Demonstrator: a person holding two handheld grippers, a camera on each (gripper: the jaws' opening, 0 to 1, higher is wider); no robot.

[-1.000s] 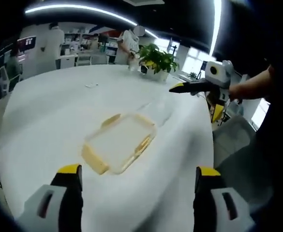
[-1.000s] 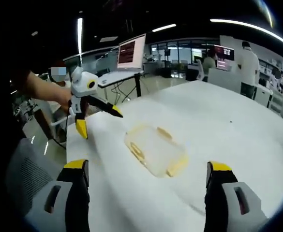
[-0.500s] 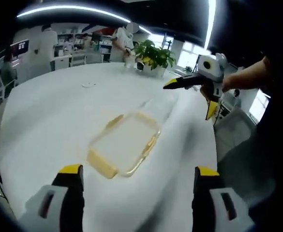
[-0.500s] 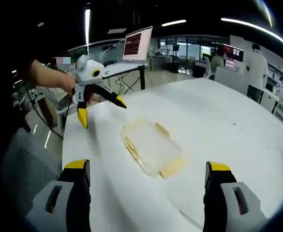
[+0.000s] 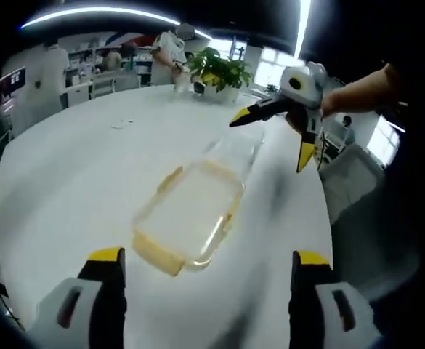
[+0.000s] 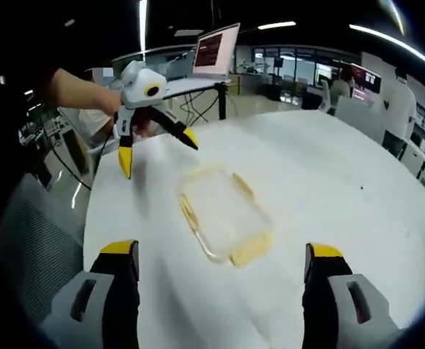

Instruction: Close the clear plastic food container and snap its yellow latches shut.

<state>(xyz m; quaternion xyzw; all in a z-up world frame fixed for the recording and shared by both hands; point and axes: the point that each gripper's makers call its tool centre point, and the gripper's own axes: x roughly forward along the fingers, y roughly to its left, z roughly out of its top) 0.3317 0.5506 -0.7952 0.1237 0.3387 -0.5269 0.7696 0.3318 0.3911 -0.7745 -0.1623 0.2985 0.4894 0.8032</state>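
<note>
Two grippers, both spread wide and holding nothing, so nothing's been grabbed yet. The clear container [image 5: 190, 218] sits flat on the white round table [image 5: 67, 167], well apart from both tools.

From the left gripper [image 5: 205, 305] it lies dead ahead around 12 o'clock, and its long axis runs roughly from 7 toward 1 o'clock, so a short end with a yellow latch [image 5: 158, 254] points back at that gripper. A second latch shows along the far long side near 11 o'clock. The right gripper [image 5: 274, 134] floats in at about 1 to 2 o'clock, over the table edge past the container's far end.

From the right gripper [image 6: 223, 305] the container [image 6: 223, 214] is again at 12, long axis running 11 to 5, with a yellow latch [image 6: 250, 249] at its near end. The left gripper [image 6: 158, 142] hangs at 11 o'clock beyond the far end.

My guess is each gripper is closest to one short end, so each takes the latch nearest it. I can't tell if the lid is fully seated, it's too clear and blurry. There's a potted plant [image 5: 219, 73] way off at the far rim.
</note>
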